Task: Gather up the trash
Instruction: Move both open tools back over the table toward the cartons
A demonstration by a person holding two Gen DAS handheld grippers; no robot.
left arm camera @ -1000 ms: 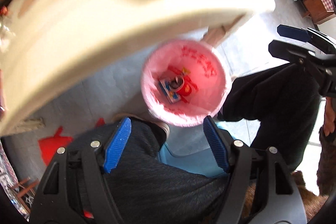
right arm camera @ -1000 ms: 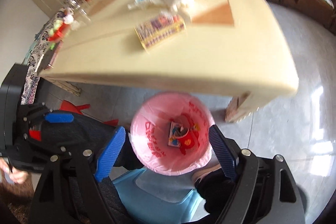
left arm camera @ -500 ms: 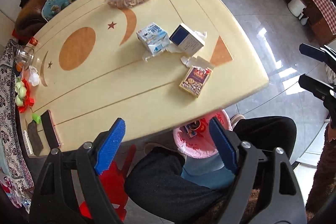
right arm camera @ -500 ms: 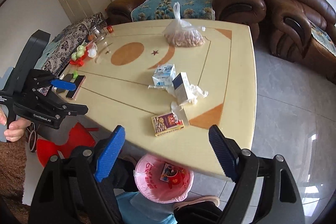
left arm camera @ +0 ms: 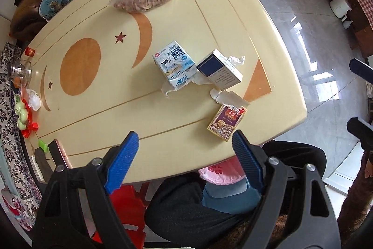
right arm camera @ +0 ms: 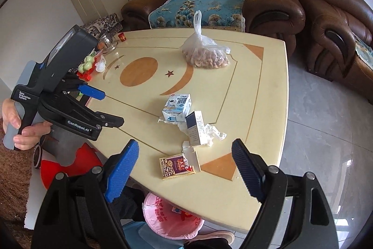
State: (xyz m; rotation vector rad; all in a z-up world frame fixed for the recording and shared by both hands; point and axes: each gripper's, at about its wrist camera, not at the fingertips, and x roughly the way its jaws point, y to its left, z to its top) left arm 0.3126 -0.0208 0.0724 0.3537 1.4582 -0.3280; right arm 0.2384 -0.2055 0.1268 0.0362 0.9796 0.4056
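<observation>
Both hand-held grippers, left (left arm camera: 181, 155) and right (right arm camera: 185, 169), hang empty with jaws apart above the bench (left arm camera: 98, 113). We should take the card box (right arm camera: 177, 166) nearest the edge first, clamp its long sides squarely, then drop it into the pink-lined bin (right arm camera: 167, 218) below.

The left gripper (left arm camera: 184, 153) points steeply downward, jaws wide apart and empty. The right gripper (right arm camera: 185, 161) tilts forward and down, jaws likewise spread with nothing between them. A hand (right arm camera: 17, 125) at far left grasps the left gripper's handle.
</observation>
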